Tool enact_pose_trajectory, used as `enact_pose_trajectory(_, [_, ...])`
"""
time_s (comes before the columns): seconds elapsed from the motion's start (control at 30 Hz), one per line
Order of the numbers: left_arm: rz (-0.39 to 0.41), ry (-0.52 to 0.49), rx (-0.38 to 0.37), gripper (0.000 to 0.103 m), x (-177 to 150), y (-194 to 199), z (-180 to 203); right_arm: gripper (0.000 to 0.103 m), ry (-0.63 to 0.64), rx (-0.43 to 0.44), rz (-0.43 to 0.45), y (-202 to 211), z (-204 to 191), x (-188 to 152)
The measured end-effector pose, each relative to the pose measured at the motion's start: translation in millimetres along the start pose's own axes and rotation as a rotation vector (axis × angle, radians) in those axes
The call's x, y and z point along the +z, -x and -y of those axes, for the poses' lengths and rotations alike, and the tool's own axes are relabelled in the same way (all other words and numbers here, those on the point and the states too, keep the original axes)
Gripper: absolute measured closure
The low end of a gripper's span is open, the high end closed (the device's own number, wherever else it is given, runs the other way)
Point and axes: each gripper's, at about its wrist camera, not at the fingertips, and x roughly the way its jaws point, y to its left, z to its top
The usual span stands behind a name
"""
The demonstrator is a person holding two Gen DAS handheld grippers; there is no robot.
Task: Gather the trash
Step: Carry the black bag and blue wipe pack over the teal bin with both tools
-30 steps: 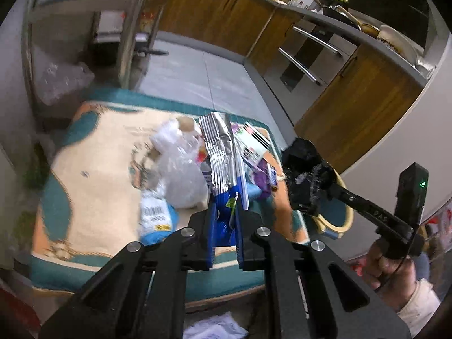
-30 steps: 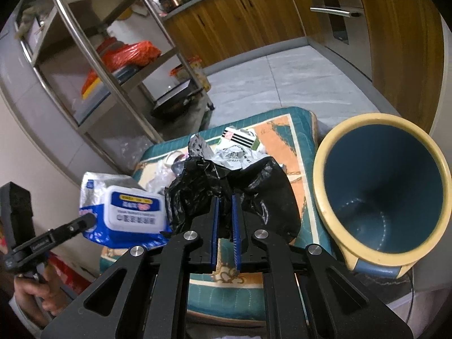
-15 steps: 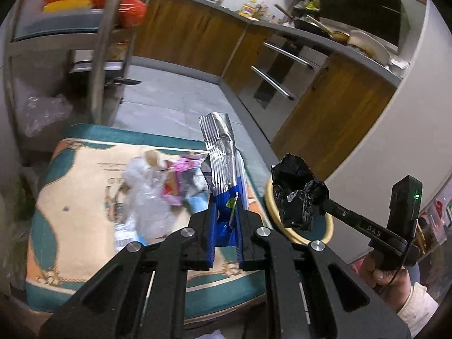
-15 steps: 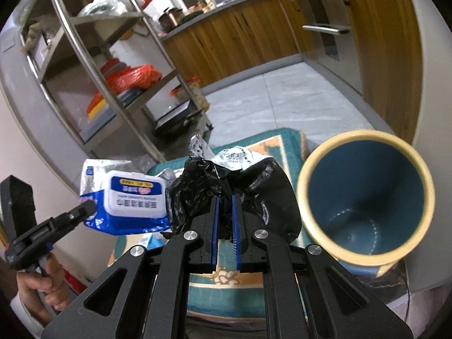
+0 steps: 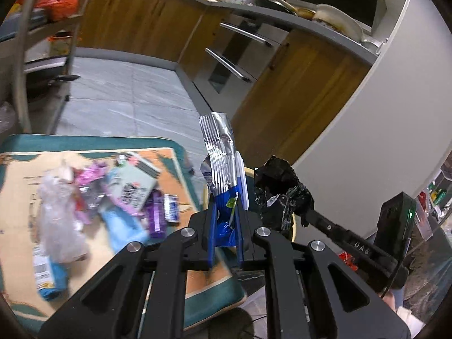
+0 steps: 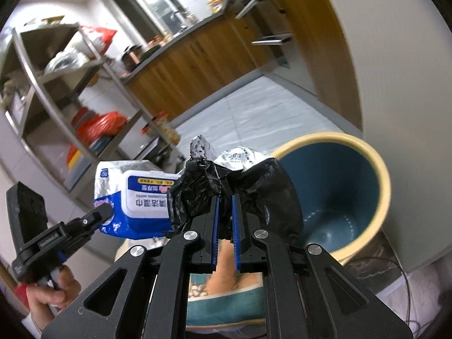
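Observation:
My left gripper [image 5: 226,220] is shut on a blue and silver wet-wipes pack [image 5: 223,169], which stands up between its pads; the same pack [image 6: 135,197] shows at the left in the right wrist view. My right gripper [image 6: 224,206] is shut on a crumpled black plastic bag [image 6: 254,186] with a silver wrapper stuck to it, held in the air just left of the blue bin with a cream rim [image 6: 381,175]. In the left wrist view that black bag [image 5: 279,189] hangs over the bin's rim [image 5: 293,223]. Several wrappers [image 5: 127,192] lie on the patterned cushion [image 5: 17,226].
A clear plastic bag [image 5: 56,220] and a blue packet [image 5: 48,276] lie on the cushion's left part. A metal shelf rack [image 6: 42,90] stands at the left, wooden kitchen cabinets [image 5: 296,84] at the back, a white wall [image 5: 381,113] to the right. A cable [image 6: 406,291] runs beside the bin.
Both grippers have swung rightward and slightly up, off the cushion toward the bin. The black bag now hangs at the bin's rim; the wipes pack has followed beside it. Both grips stay unchanged.

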Motion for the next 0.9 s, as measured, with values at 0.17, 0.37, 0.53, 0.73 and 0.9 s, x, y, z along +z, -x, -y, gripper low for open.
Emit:
enact_pose_trajectory(0.17, [-0.035,-0.045,-0.023,0.092,1,-36,18,0.093,-0.062,-0.031,0.003,-5,23,-1])
enact_pose_trajectory(0.37, [-0.095,-0.079,-0.032,0.092,-5,-86,34,0.093,-0.135,-0.07,-0.018,-20,48,-2])
enact_pose_trajectory(0.53, [-0.15,-0.081,-0.054,0.092,-15,-119,38,0.093,-0.212,-0.081,-0.037,-30,68,-5])
enact_pose_trajectory(0.73, [-0.213,-0.075,-0.058,0.091,-25,-147,36,0.093,-0.249,-0.109,-0.072,-38,78,-10])
enact_pose_trajectory(0.9, [-0.247,-0.083,-0.05,0.086,-30,-158,33,0.082,-0.256,-0.136,-0.097,-43,79,-10])
